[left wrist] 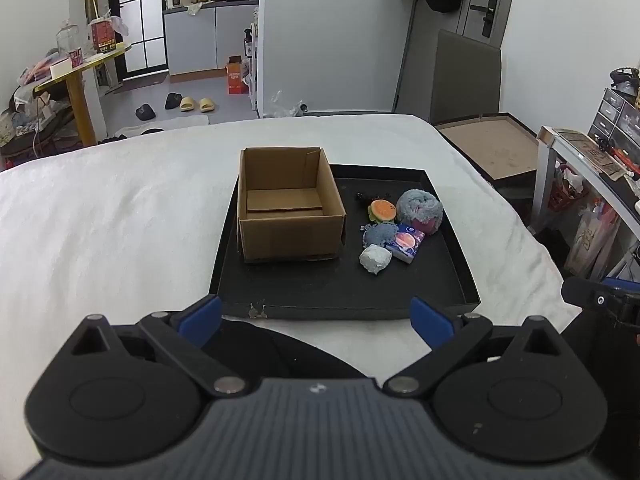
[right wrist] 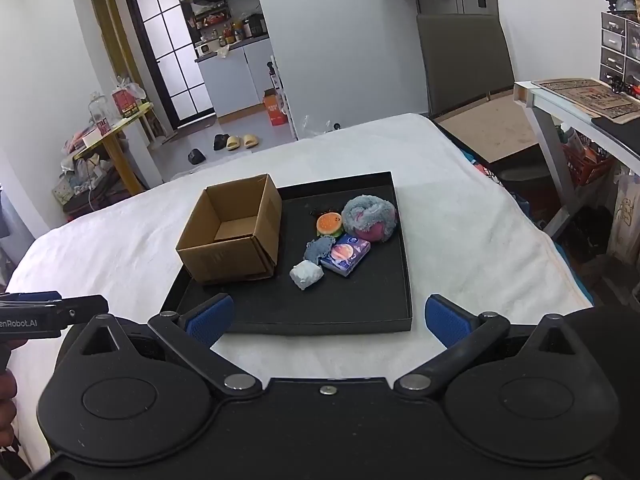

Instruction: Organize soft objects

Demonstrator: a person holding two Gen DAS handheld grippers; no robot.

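Observation:
An open, empty cardboard box point(left wrist: 288, 208) point(right wrist: 232, 236) stands on the left of a black tray point(left wrist: 340, 292) point(right wrist: 360, 308). To its right lie a burger toy point(left wrist: 383, 211) point(right wrist: 330, 224), a grey-and-pink fluffy roll point(left wrist: 421, 210) point(right wrist: 372, 216), a small grey-blue cloth point(left wrist: 378, 235) point(right wrist: 319, 249), a purple tissue pack point(left wrist: 406, 243) point(right wrist: 346, 256) and a white soft lump point(left wrist: 375, 259) point(right wrist: 306, 275). My left gripper point(left wrist: 316, 316) is open and empty, short of the tray's near edge. My right gripper point(right wrist: 328, 318) is open and empty over the near edge.
The tray sits on a white bedspread point(left wrist: 100, 220) point(right wrist: 480, 220). A desk with drawers point(left wrist: 592, 160) point(right wrist: 580, 100) stands at the right. A brown board point(left wrist: 488, 144) lies beyond the bed. The other gripper shows at the edge point(left wrist: 600, 300) point(right wrist: 48, 312).

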